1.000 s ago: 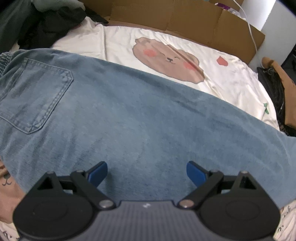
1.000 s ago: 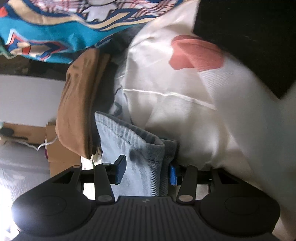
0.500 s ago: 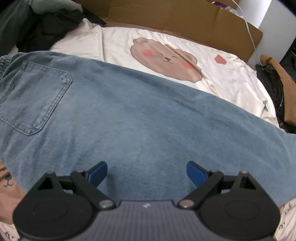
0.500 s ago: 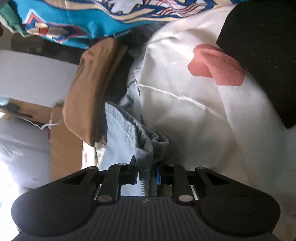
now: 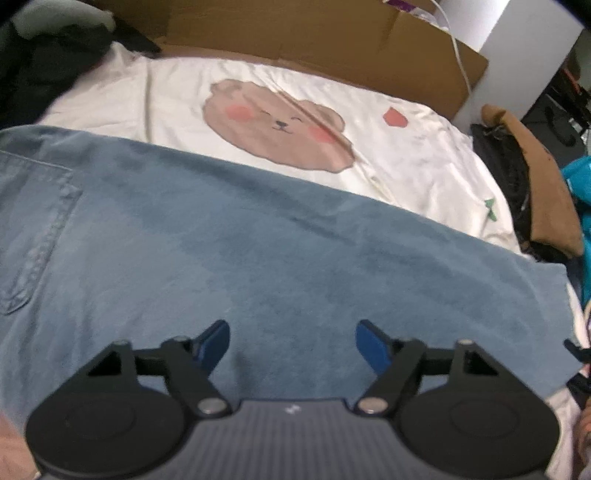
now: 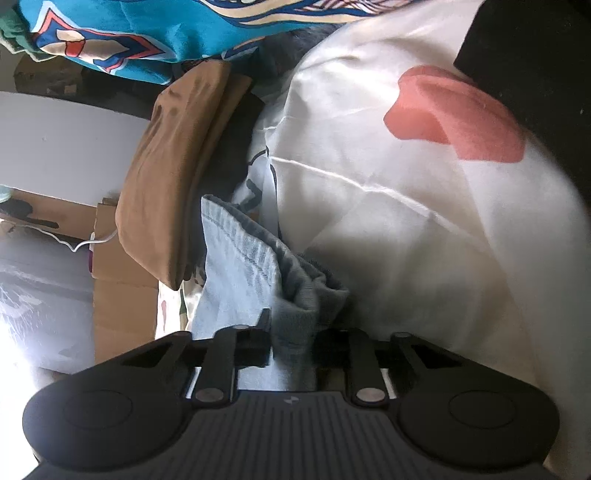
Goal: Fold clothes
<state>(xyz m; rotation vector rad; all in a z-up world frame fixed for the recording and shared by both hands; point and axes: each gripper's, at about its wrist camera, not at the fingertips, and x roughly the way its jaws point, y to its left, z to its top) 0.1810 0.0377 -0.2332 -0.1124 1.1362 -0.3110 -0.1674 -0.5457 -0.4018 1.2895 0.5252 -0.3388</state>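
A pair of blue jeans [image 5: 258,258] lies spread flat across a white bedsheet [image 5: 424,166] printed with a bear face, a back pocket [image 5: 33,229] showing at the left. My left gripper [image 5: 291,341] is open and empty, hovering just above the denim near its front edge. In the right wrist view my right gripper [image 6: 293,336] is shut on the bunched hem end of the jeans [image 6: 251,280], which rises between the fingers over the white sheet [image 6: 406,240].
Cardboard [image 5: 314,37] lines the back of the bed. A brown garment [image 5: 543,192] over dark clothes and a turquoise patterned cloth [image 6: 166,33] lie at the right end; dark clothes [image 5: 48,55] pile up at the back left. A black item [image 6: 535,55] covers the sheet's corner.
My right gripper closed on the jeans hem and now holds it pinched. My left gripper stayed open and the view shifted right along the jeans, showing the leg end.
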